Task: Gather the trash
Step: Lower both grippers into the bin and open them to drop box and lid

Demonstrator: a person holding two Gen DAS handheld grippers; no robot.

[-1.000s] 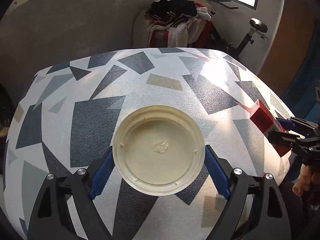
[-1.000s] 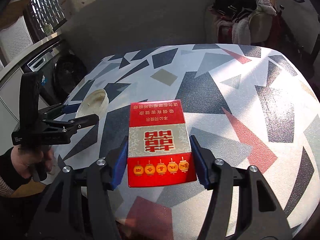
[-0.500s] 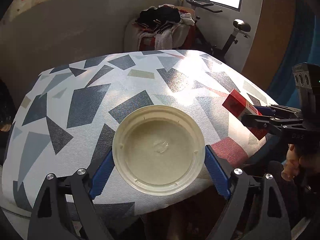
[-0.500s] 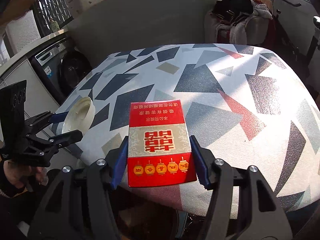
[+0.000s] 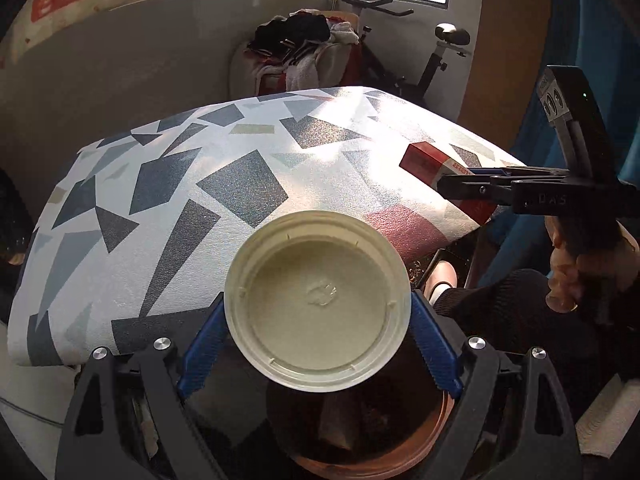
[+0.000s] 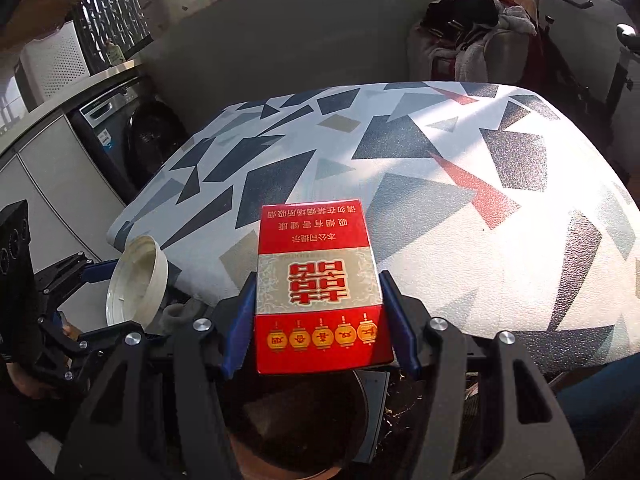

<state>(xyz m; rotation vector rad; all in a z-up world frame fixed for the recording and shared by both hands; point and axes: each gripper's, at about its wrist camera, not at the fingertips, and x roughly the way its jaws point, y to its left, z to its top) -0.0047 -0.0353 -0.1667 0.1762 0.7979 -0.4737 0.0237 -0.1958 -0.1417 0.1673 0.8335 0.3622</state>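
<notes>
My left gripper (image 5: 318,340) is shut on a round cream plastic lid (image 5: 318,300), held past the table's near edge above a brown bin (image 5: 360,440). My right gripper (image 6: 320,320) is shut on a red cigarette pack (image 6: 318,284) with gold lanterns, held at the table's front edge above the same bin (image 6: 300,440). The lid (image 6: 136,280) and left gripper (image 6: 60,292) show at the left of the right wrist view. The pack (image 5: 432,164) and right gripper (image 5: 500,188) show at the right of the left wrist view.
The table (image 5: 200,200) has a white cloth with grey, dark and red shapes. Beyond it stand a chair heaped with clothes (image 5: 308,44) and an exercise bike (image 5: 440,52). A washing machine (image 6: 132,136) and cabinets stand at the left. My legs are beside the bin.
Both grippers have drawn back from over the table to its front edge, carrying the lid and the pack. The bin below has come into view.
</notes>
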